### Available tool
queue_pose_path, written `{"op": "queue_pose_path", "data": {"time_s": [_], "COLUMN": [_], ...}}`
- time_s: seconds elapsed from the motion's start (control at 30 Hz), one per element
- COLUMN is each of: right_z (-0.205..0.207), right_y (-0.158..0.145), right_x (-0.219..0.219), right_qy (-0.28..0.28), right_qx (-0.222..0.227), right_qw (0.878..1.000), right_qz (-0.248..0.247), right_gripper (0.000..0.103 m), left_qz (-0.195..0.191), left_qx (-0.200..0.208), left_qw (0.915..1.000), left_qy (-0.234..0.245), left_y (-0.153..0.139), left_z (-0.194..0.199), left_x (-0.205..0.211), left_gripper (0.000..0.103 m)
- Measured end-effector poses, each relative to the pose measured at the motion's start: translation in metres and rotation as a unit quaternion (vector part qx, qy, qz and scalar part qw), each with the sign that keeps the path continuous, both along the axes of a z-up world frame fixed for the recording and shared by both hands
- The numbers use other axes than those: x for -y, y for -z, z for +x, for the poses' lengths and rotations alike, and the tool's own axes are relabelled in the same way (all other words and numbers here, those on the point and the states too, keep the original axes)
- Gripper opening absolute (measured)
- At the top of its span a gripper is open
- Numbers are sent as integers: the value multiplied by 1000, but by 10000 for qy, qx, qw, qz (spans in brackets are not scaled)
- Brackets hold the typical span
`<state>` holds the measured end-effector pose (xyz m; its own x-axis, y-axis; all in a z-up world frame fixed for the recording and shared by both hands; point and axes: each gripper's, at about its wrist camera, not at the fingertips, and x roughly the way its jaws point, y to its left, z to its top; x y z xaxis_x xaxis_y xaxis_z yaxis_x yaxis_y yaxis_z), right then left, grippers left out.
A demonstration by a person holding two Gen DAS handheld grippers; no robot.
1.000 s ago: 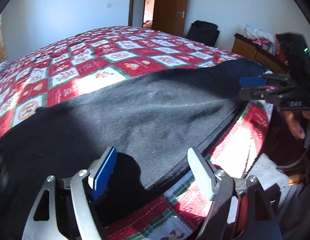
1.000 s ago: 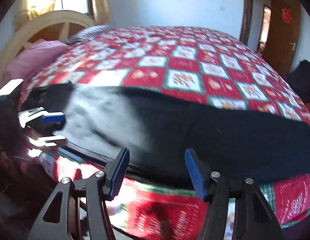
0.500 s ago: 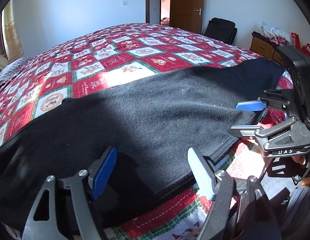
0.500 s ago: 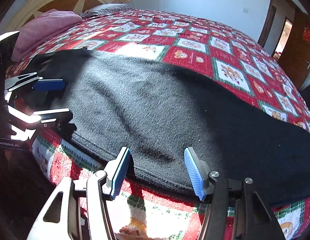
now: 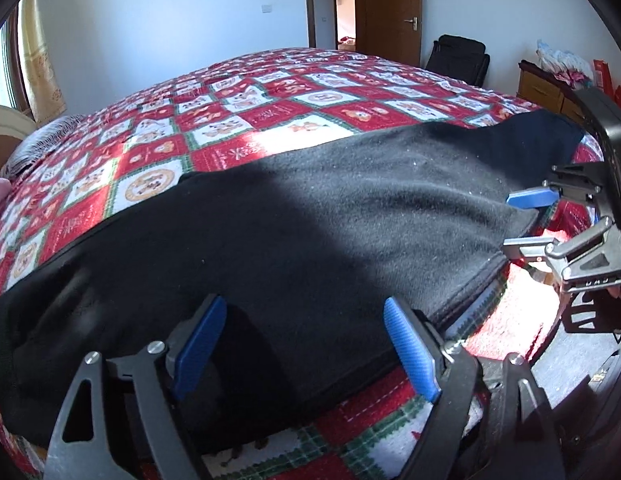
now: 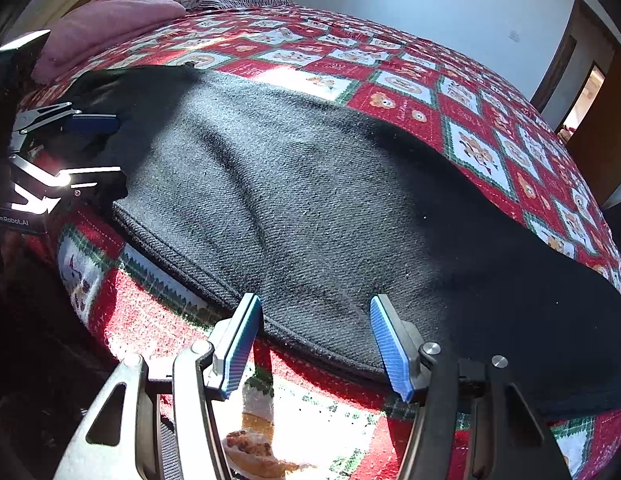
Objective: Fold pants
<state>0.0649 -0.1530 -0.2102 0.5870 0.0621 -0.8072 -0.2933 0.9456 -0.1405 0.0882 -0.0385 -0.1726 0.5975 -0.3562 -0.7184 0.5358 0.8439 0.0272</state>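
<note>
Across the near edge of the bed (image 5: pixel 270 92), on its red patchwork quilt (image 6: pixel 390 96), the dark pants (image 5: pixel 310 240) lie spread in one long flat band running from side to side, with only shallow ripples in the cloth. Far left in the right wrist view, a pink pillow (image 6: pixel 110 20) sits at the head of the bed, close to the end of the pants. Just below it the left gripper (image 5: pixel 306 344) hangs over the near hem at that end; its fingers (image 5: pixel 410 352) are widening at this moment, standing well apart, with dark cloth lying beneath and between them but neither pad pressing on it. Moving rightward along the hem, the right gripper (image 6: pixel 314 344) hovers over the same near edge, its fingers (image 6: pixel 386 344) moderately apart and straddling the hem, nothing clamped. Farther right, the pants run on toward the foot of the bed, and beyond them stand a brown door (image 5: pixel 390 12) and a low wooden cabinet (image 5: pixel 542 88).

As a judgement, the folding proper looks barely begun: the garment seems laid out and smoothed, possibly already doubled leg on leg, though the layers cannot be told apart. No crosswise fold shows yet; gripping the hem and carrying it over appears to be what remains
</note>
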Motion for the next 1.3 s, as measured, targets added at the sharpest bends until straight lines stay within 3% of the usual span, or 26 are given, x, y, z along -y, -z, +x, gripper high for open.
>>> {"op": "queue_pose_path", "data": {"time_s": [0.1,0.17,0.23,0.4,0.5,0.63,0.87,1.03,1.2,1.3], "right_z": [0,-3,-7,-19,-26,-25,-60,-105,-117,-108], "right_y": [-12,-23,-36,-49,-45,-48,-85,-114,-106,-92], "right_x": [21,43,68,141,194,242,280,332,378,381], "right_qy": [147,412,665,1520,2110,2414,2810,3444,4055,3962], "right_qx": [-37,76,268,416,474,505,1216,1705,1519,1304], "right_qw": [9977,9937,9897,9779,9620,9389,9202,8887,8545,8586], "right_qz": [655,1038,1238,1377,1664,2403,2439,2499,2867,2979], "right_gripper": [60,59,59,59,59,59,59,59,59,59], "left_qz": [-277,-255,-248,-275,-201,-65,-253,-303,-266,-162], "left_qx": [9,61,1,-6,40,123,78,145,207,279], "left_qw": [9996,9994,9989,9979,9980,9984,9981,9969,9949,9939], "left_qy": [-98,-231,-397,-582,-591,-543,-561,-714,-947,-1057], "left_y": [-8,-10,-6,3,5,8,4,-2,-4,-2], "left_z": [3,6,12,14,11,7,5,8,13,14], "left_x": [-6,-10,-16,-23,-18,-14,-24,-33,-47,-54], "left_gripper": [84,86,93,95,99,103,103,103,103,103]}}
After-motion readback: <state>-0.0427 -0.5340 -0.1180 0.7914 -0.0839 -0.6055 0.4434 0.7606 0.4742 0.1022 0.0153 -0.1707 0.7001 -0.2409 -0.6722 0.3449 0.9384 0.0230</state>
